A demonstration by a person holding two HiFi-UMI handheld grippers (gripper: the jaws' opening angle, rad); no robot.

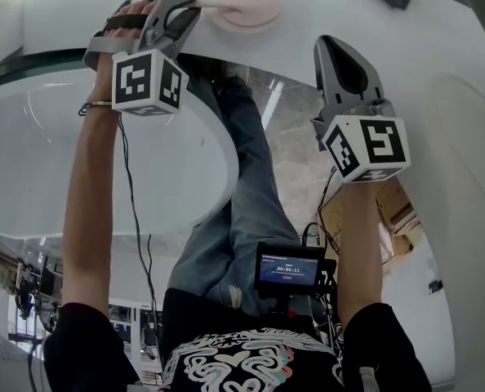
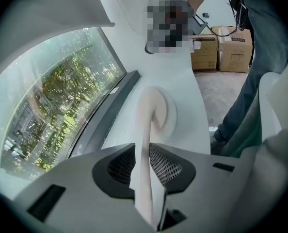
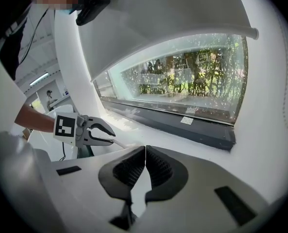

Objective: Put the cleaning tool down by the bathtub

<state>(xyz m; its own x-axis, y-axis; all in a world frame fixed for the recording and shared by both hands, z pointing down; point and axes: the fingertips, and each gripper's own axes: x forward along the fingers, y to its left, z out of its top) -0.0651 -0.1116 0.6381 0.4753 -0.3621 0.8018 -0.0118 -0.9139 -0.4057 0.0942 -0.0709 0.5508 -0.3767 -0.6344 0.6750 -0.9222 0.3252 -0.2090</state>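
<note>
Head view steeply down; gripper views close behind jaws, sharing window (image 3: pixel 183 76).

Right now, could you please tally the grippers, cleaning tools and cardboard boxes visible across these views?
Grippers: 2, the left gripper shut on the tool, the right gripper shut and empty
Cleaning tool: 1
Cardboard boxes: 2
Total: 5

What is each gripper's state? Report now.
Left gripper: closed on the cleaning tool, gripping its handle.
Right gripper: closed, holding nothing.
</note>
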